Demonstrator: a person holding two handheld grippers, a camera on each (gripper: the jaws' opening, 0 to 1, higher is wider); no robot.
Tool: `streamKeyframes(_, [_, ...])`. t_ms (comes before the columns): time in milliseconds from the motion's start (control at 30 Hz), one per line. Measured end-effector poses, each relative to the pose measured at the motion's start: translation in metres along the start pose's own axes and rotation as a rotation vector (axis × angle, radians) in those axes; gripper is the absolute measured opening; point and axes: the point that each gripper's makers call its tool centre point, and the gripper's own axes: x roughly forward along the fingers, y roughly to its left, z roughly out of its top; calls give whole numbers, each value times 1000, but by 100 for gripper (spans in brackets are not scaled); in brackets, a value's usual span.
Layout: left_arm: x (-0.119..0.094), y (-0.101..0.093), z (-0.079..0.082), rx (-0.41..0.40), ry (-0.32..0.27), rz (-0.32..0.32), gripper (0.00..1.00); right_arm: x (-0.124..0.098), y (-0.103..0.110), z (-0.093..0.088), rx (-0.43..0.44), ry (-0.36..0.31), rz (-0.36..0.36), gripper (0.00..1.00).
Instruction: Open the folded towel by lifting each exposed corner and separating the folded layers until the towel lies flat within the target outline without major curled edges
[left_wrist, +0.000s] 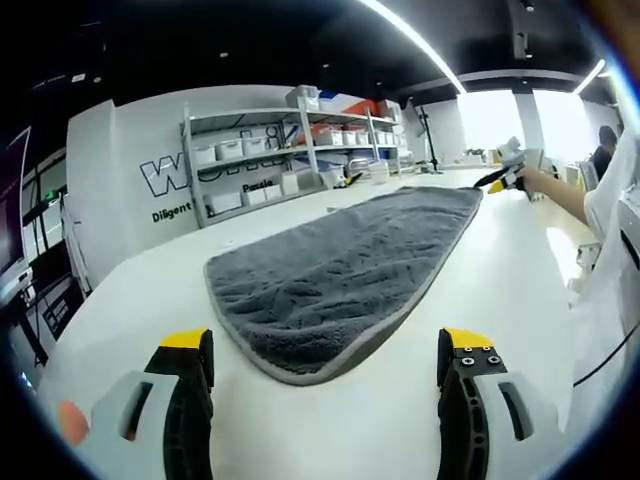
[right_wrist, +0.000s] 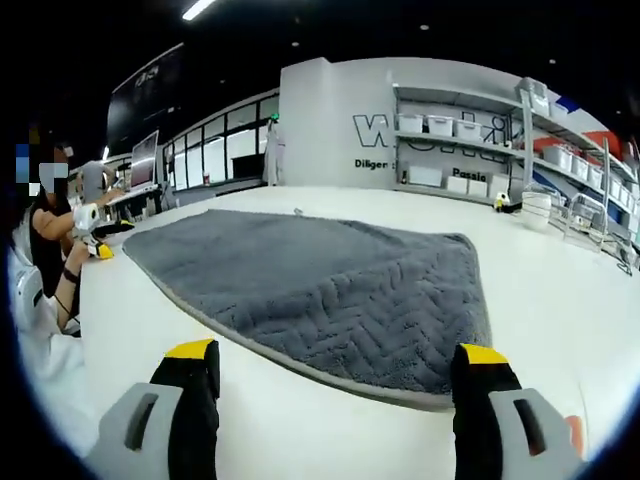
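Towel seen mid-frame, apparently flat already; final check judged in hand. Left gripper, right gripper: both wide open, nothing held. Next: edges to be inspected for curls.

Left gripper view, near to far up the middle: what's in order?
Left claw with jaws open → bare white table → grey towel, near edge rounded → far end of the towel → metal shelving with white bins against the wall.
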Motion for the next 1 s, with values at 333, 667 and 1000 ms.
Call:
streamKeyframes(333, [0, -3, 1, -8, -7, -21, 91, -6, -4, -12, 19, 28, 12, 99])
streamKeyframes(667, [0, -3, 2, -8, -9, -20, 91, -16, -9, -18, 9, 50, 19, 99])
streamKeyframes(1000, [0, -4, 3, -7, -12, -21, 91, -21, -7, -20, 12, 51, 27, 99])
